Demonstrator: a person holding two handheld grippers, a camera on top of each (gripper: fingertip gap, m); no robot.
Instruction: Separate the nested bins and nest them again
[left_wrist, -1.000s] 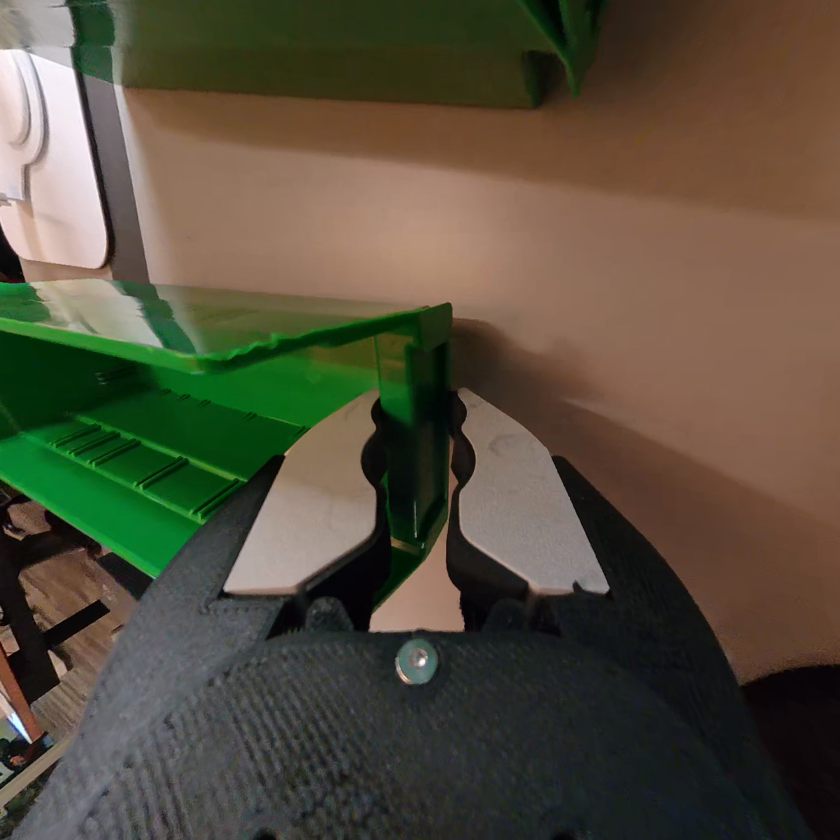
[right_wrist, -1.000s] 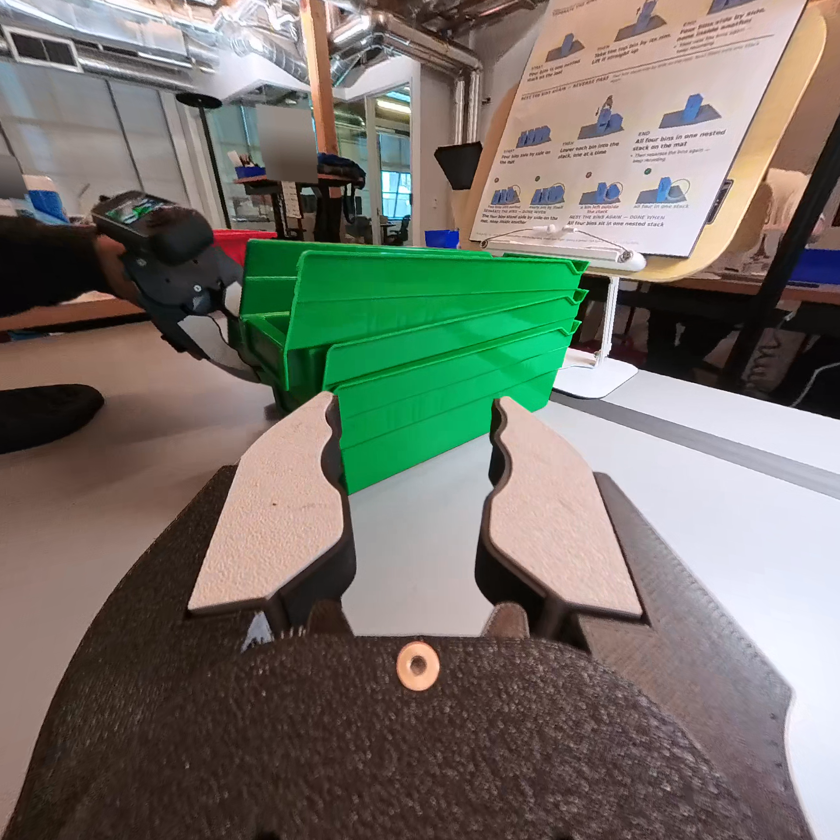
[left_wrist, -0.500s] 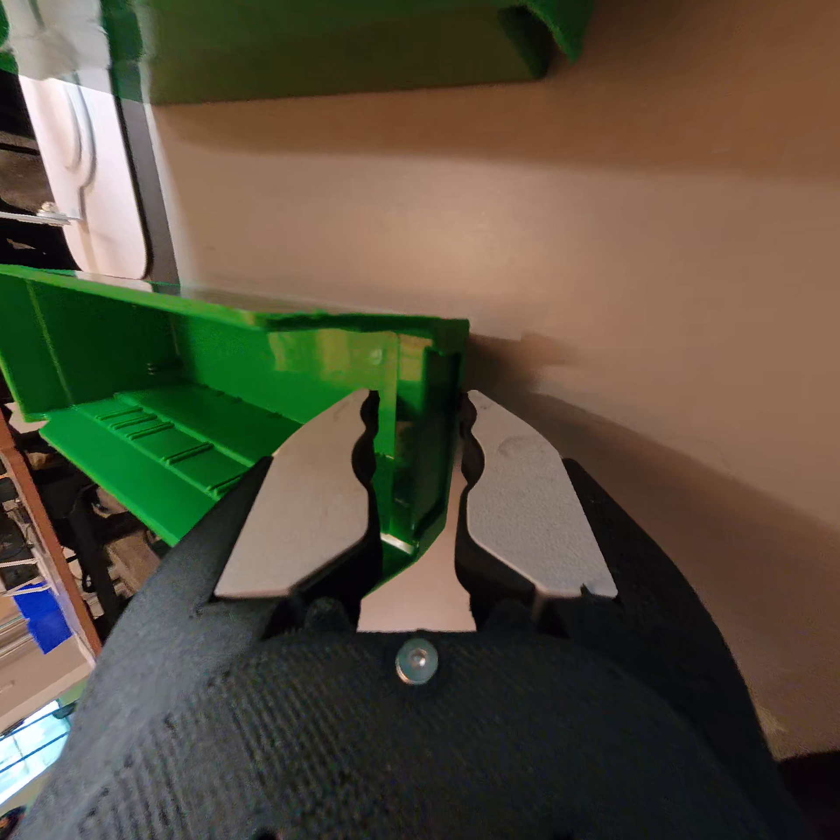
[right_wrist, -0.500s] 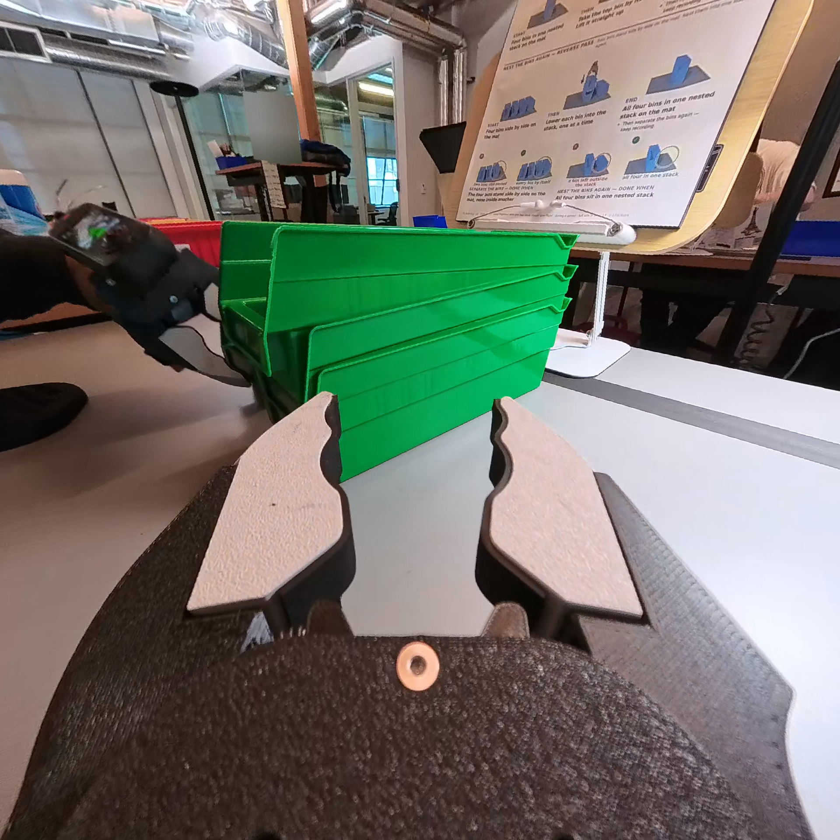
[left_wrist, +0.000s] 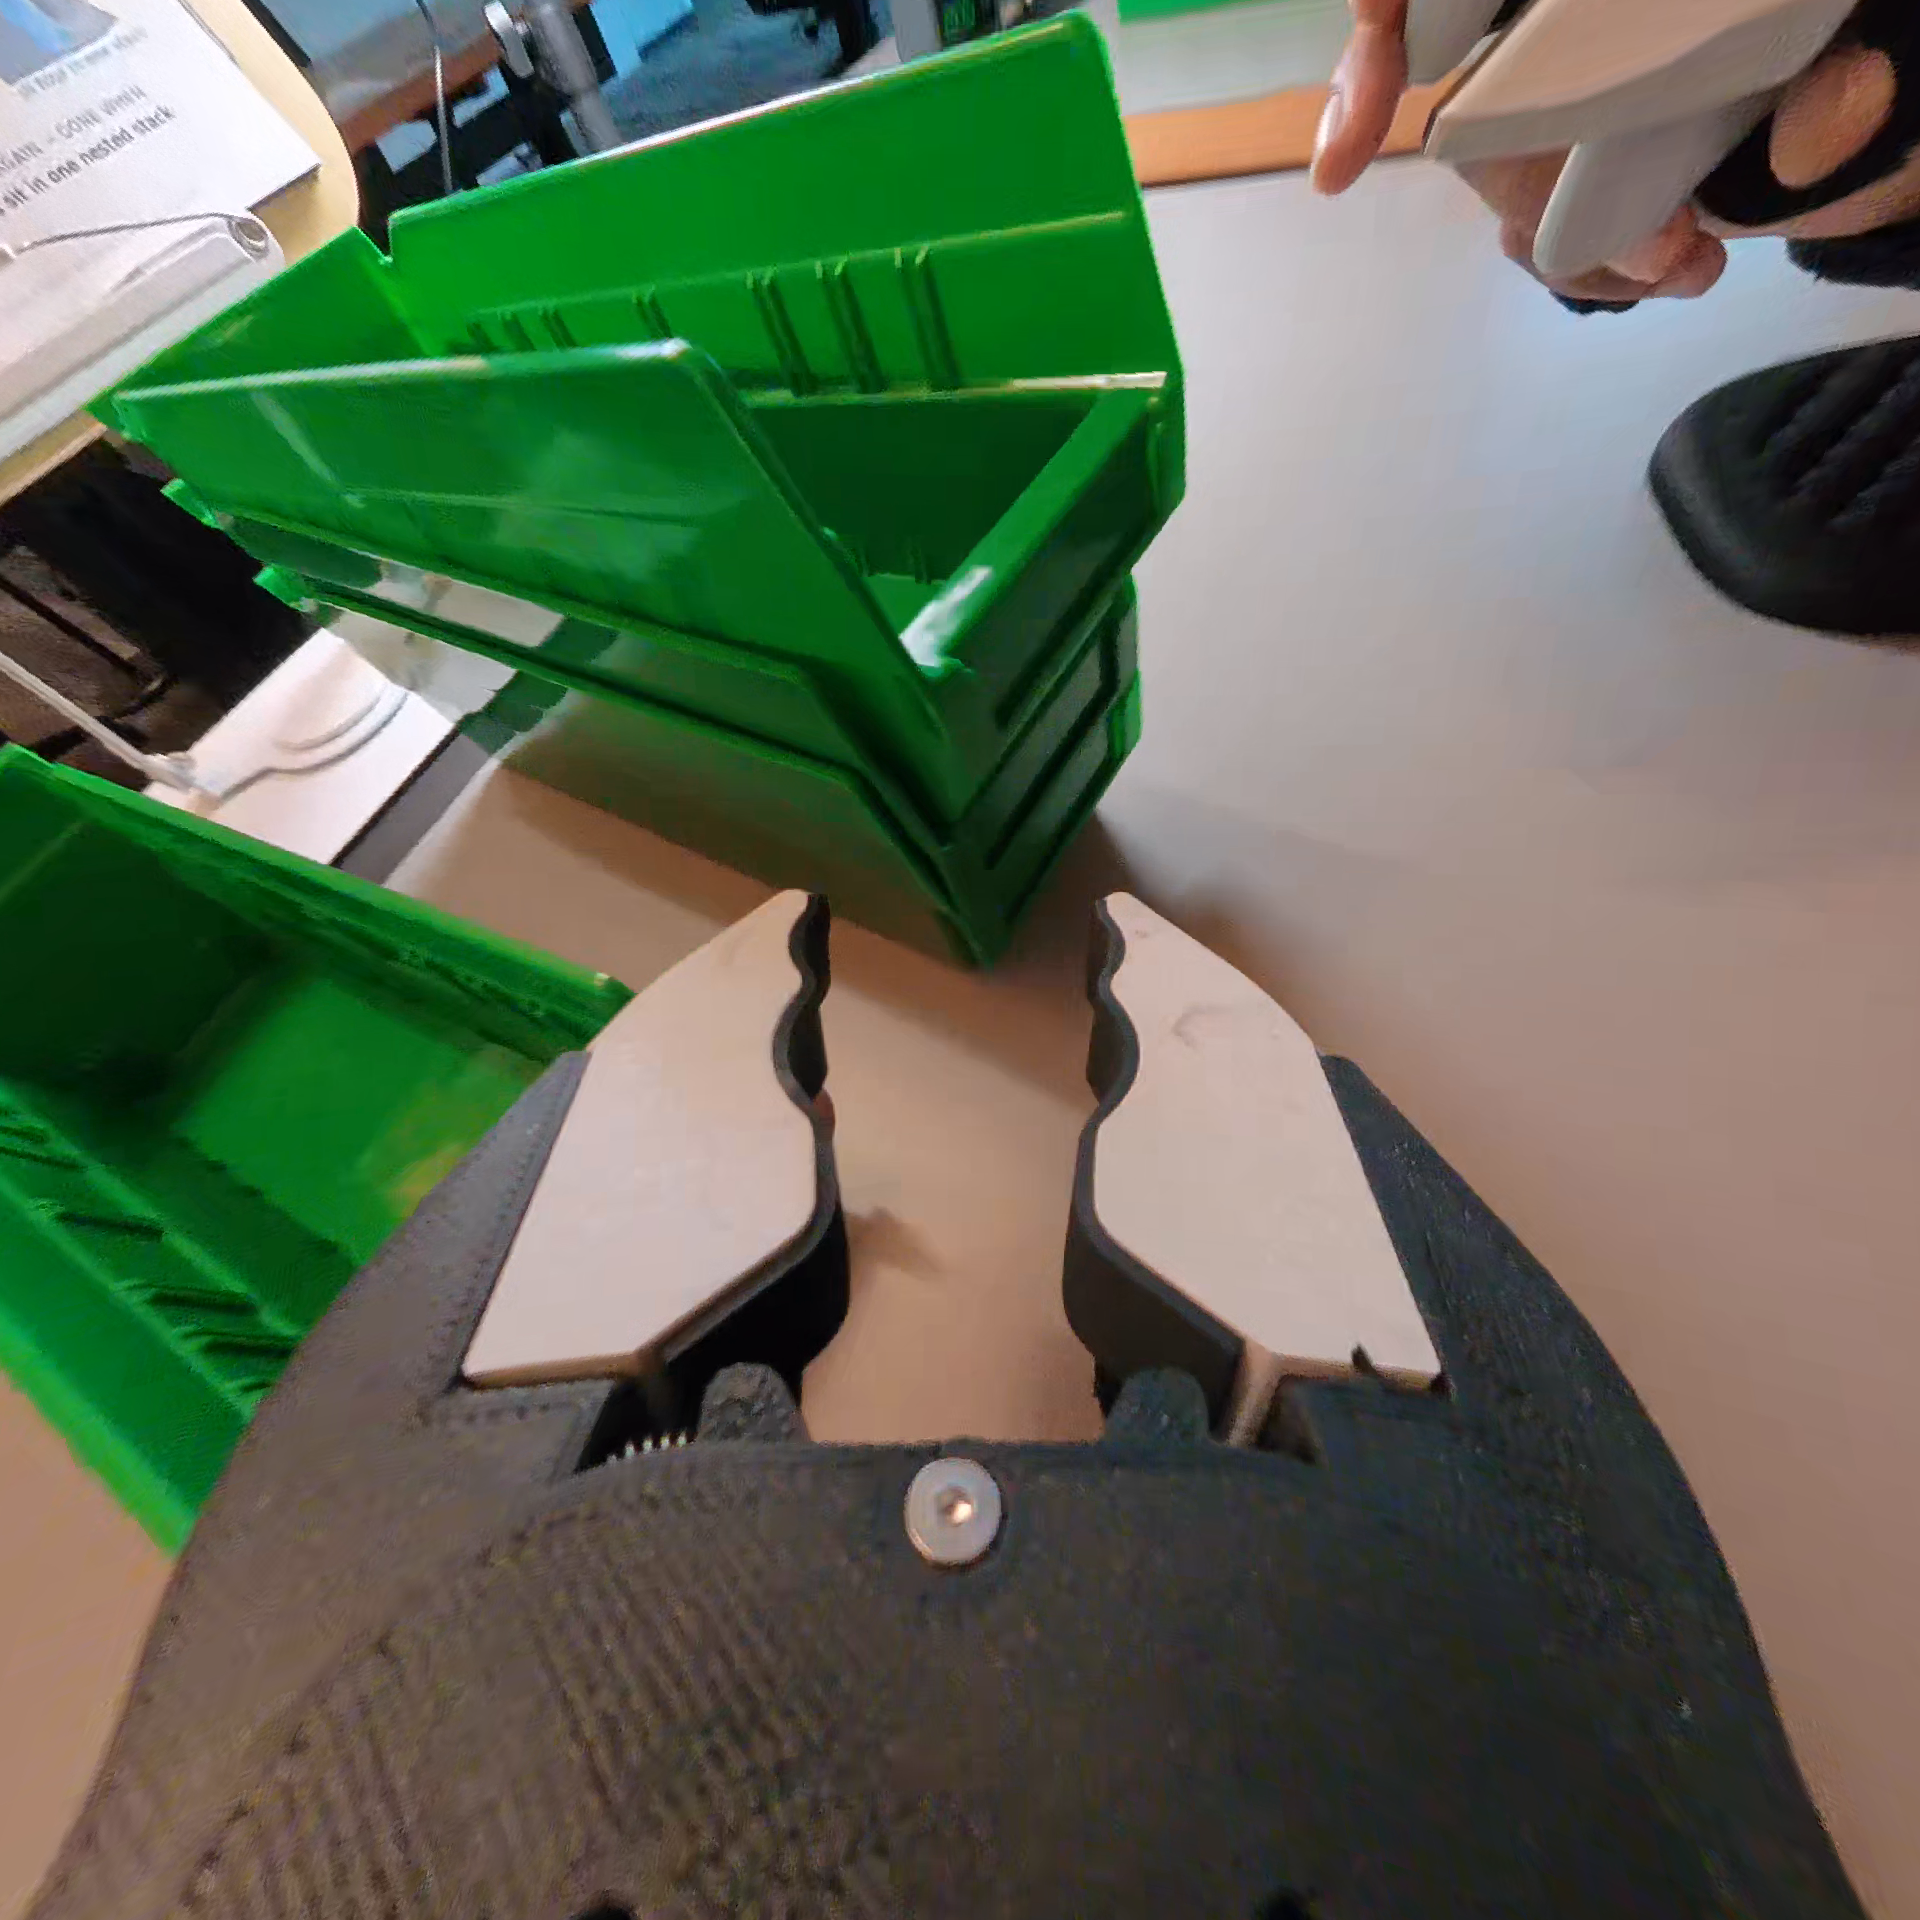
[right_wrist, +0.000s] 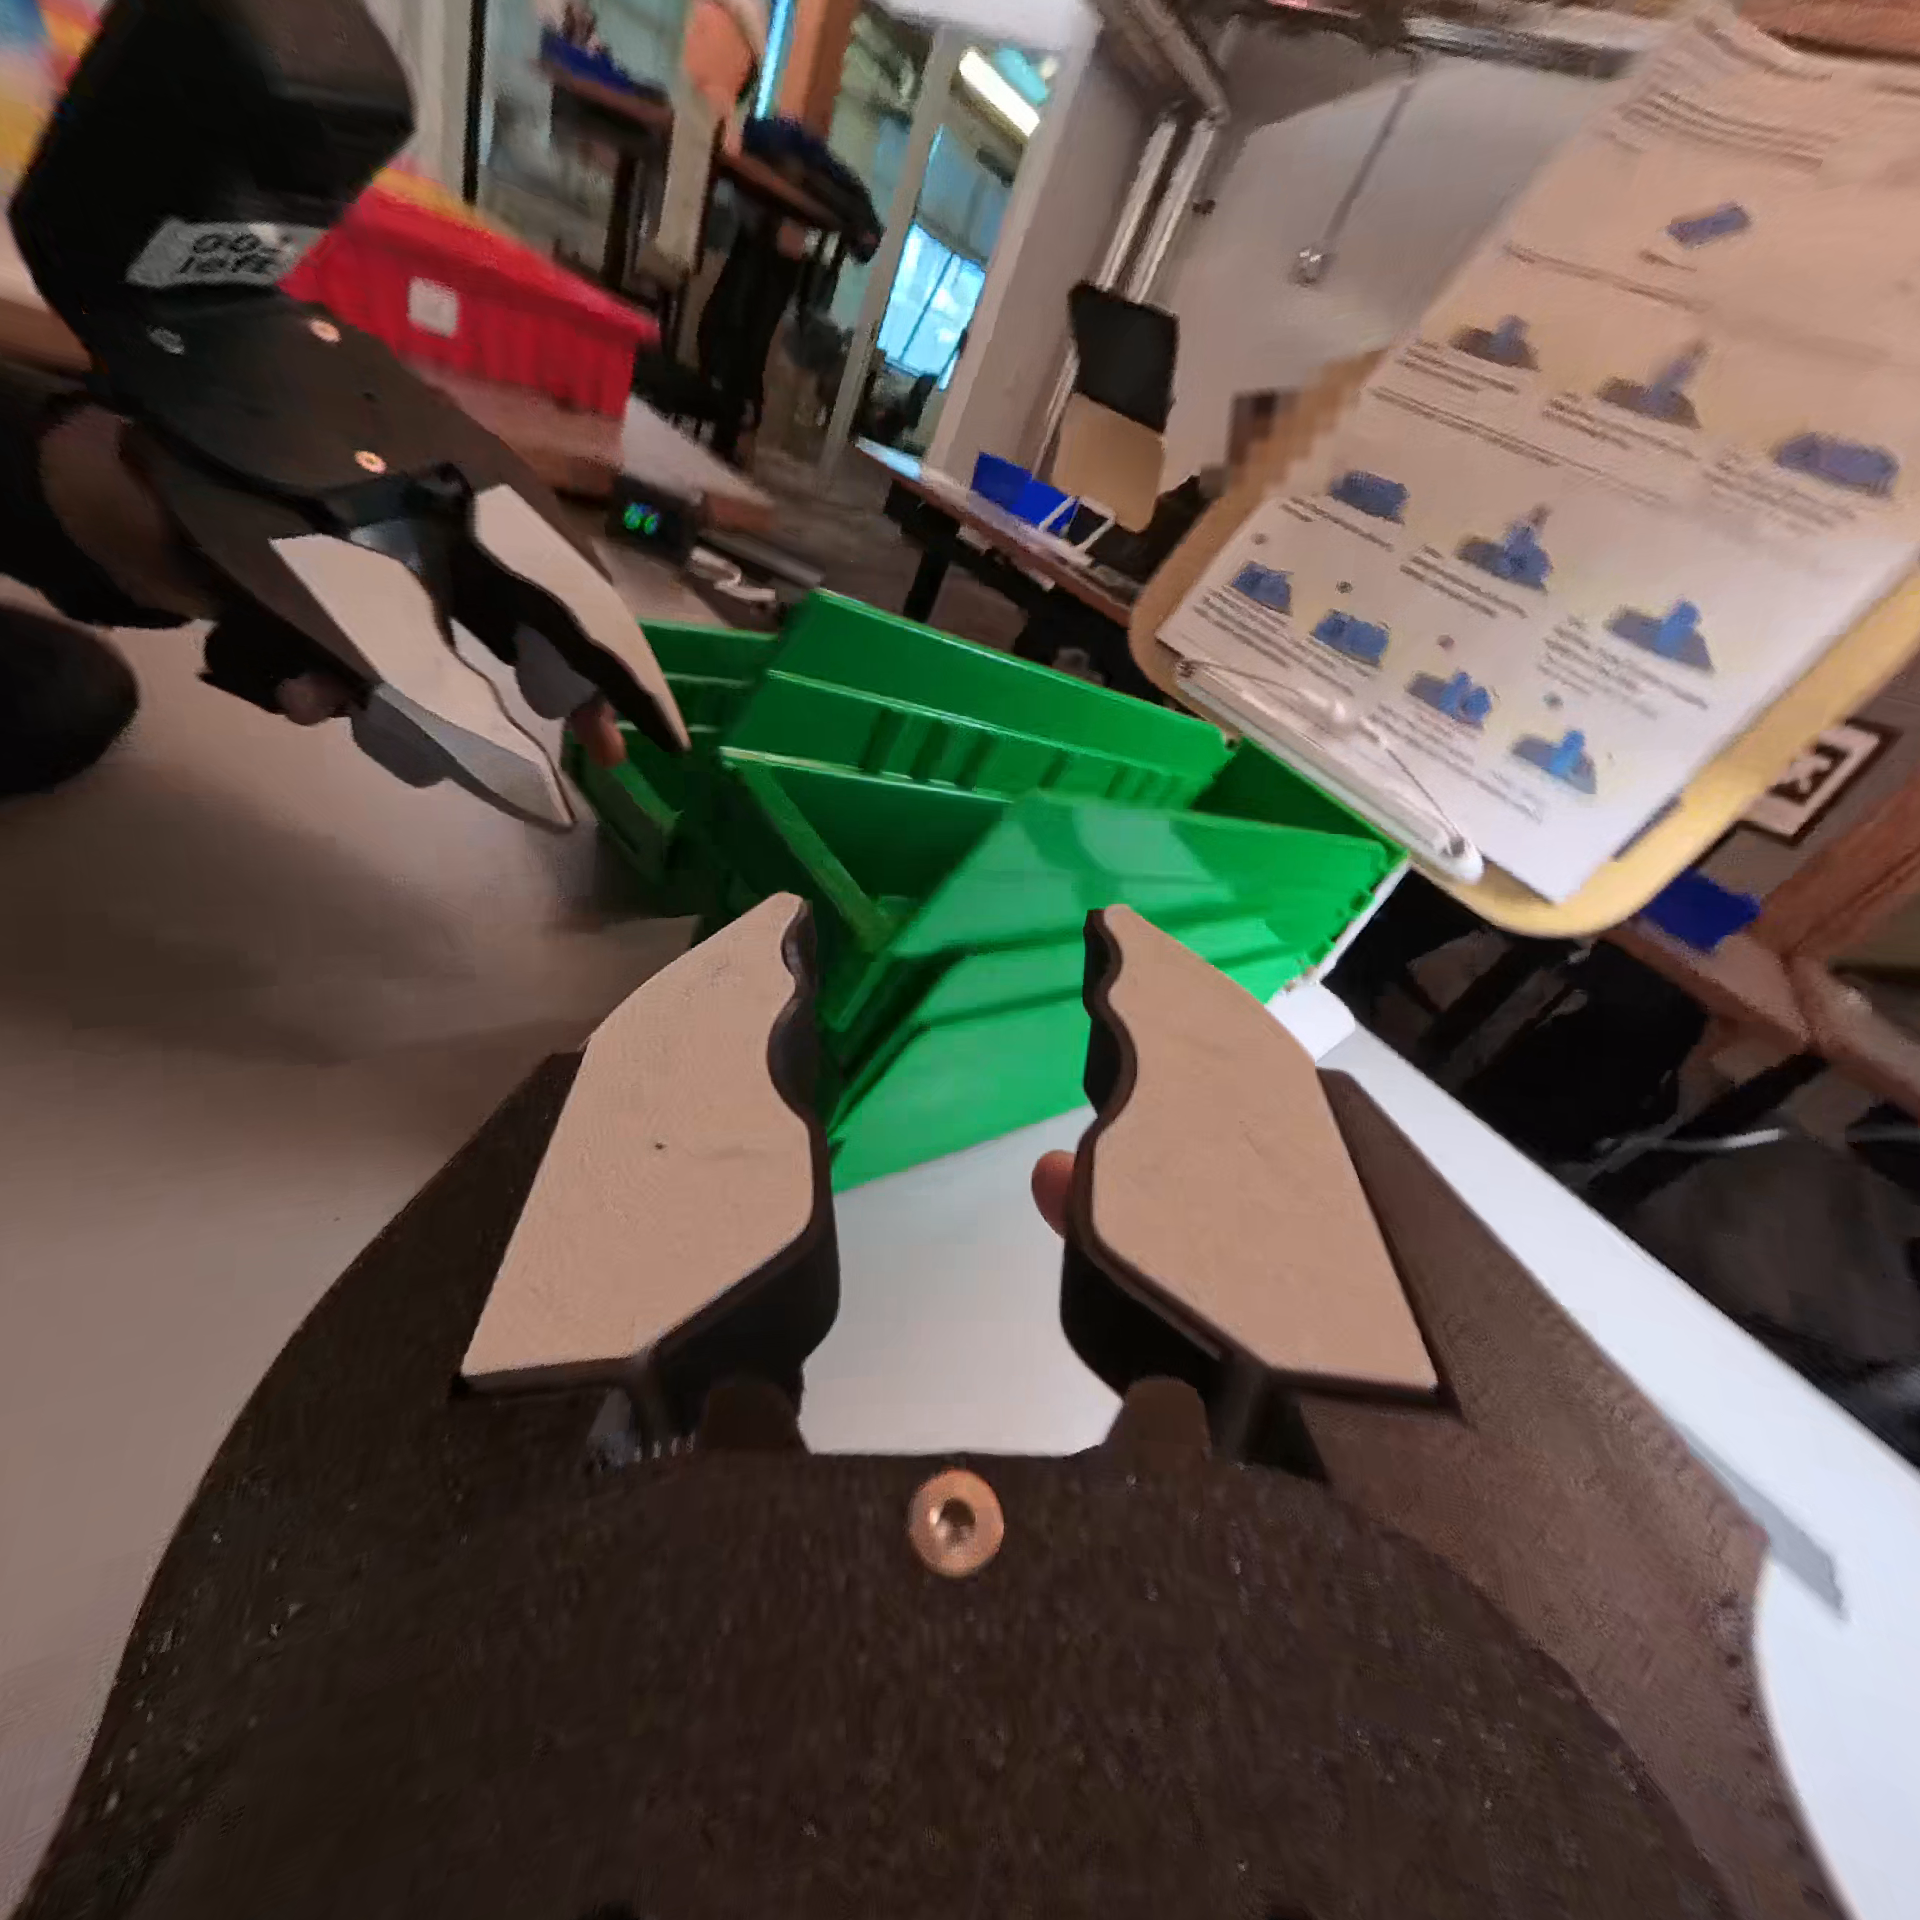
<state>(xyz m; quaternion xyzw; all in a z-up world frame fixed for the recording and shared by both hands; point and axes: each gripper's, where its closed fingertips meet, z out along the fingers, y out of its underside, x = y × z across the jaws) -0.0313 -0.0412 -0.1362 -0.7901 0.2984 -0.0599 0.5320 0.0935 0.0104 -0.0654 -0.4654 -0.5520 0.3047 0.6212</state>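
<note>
A stack of three nested green bins (left_wrist: 727, 582) stands on the tan table (left_wrist: 1455, 935), its top bin tilted. A separate green bin (left_wrist: 208, 1143) rests on the table at lower left. My left gripper (left_wrist: 956, 914) is open and empty, just short of the stack's near corner. It also shows in the right wrist view (right_wrist: 623, 784), open at the stack's far end. My right gripper (right_wrist: 945, 914) is open and hovers close over a corner of the stack (right_wrist: 1039, 914); no pad presses on it. In the left wrist view it (left_wrist: 1475, 114) is held by a hand beyond the stack.
An instruction board on a white stand (right_wrist: 1558, 520) leans over the stack's far side. A black padded object (left_wrist: 1808, 488) lies on the table to the right. A red bin (right_wrist: 468, 301) and other tables stand in the background.
My left gripper opened, let go of the green bin's wall and drew back; that bin now rests on the table. My right gripper moved in over the stack, tilted, and its jaws narrowed.
</note>
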